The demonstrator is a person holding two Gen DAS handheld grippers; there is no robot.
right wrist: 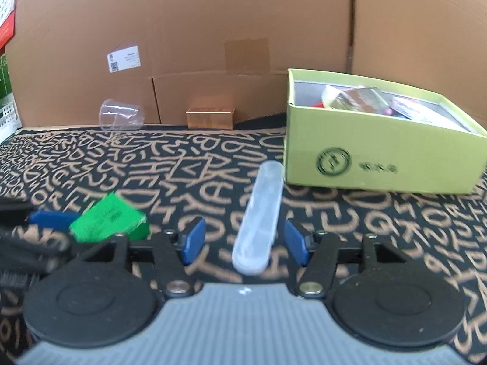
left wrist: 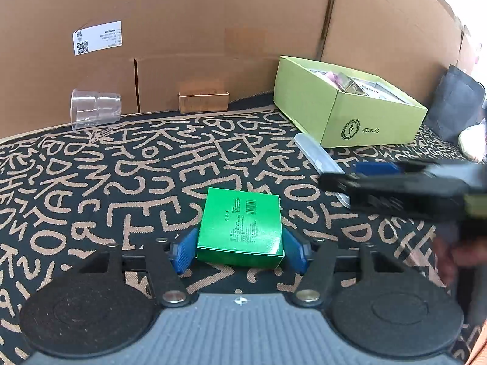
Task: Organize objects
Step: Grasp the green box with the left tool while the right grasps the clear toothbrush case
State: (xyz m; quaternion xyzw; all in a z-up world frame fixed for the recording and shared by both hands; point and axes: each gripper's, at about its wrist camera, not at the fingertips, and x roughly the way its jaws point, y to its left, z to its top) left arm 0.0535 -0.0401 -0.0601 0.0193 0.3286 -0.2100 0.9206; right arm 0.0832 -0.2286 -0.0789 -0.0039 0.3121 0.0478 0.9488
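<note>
Your left hand-held gripper has its blue pads on either side of the green box. The pads sit against or just beside the box's side faces; from the left wrist view you can't tell whether they're actually pressing. The box lies flat on the patterned cloth of the bench, barcode face up, toward the near edge.

Your right hand-held gripper is released: jaws apart, with the frosted plastic case lying between them and gaps visible on both sides, so there's no grip on it. The case lies lengthwise on the cloth, its far end pointing at the lime-green bin and stopping just short of its near corner.

The bin sits toward the far right corner of the bench, open-topped, with several packets and small boxes already inside.

Along the far edge, against the cardboard wall: a clear plastic cup on its side toward the far left, and a small brown carton near the middle.

The right wrist view is motion-blurred, with the green box and your left hand-held gripper smeared at its left edge.
</note>
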